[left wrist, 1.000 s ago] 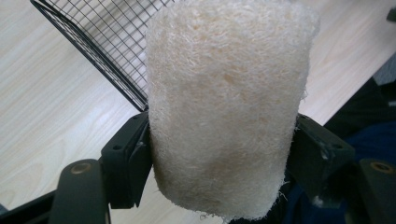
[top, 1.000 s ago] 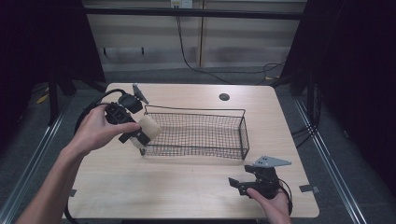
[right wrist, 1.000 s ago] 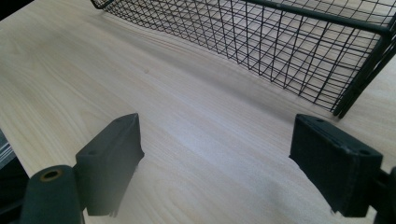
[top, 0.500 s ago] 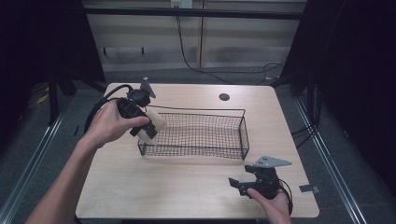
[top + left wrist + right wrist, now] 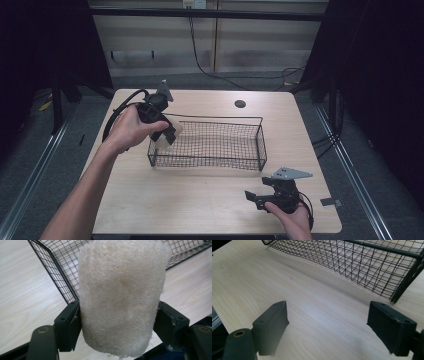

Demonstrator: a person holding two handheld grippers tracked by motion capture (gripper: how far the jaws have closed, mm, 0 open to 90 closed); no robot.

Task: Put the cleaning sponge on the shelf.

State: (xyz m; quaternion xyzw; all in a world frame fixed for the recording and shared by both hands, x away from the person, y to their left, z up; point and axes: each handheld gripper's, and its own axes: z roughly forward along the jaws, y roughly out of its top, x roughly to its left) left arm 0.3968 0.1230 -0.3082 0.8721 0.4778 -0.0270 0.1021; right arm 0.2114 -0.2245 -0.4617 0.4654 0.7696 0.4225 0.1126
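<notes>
Between the left gripper's (image 5: 117,322) jaws sits a cream, fibrous loofah cylinder (image 5: 121,295), clamped, just over the black wire-mesh basket's (image 5: 210,145) near-left corner. Looks like the drop-in step; next: nudge fwd, let go. Right gripper (image 5: 337,327) wide, w/ nothing, resting on the wooden table (image 5: 200,200).

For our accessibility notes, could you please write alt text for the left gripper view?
A cream, fibrous loofah sponge stands clamped between the left gripper and its two black jaws. Behind it, the corner of a black wire basket sits on a pale wooden table.
</notes>
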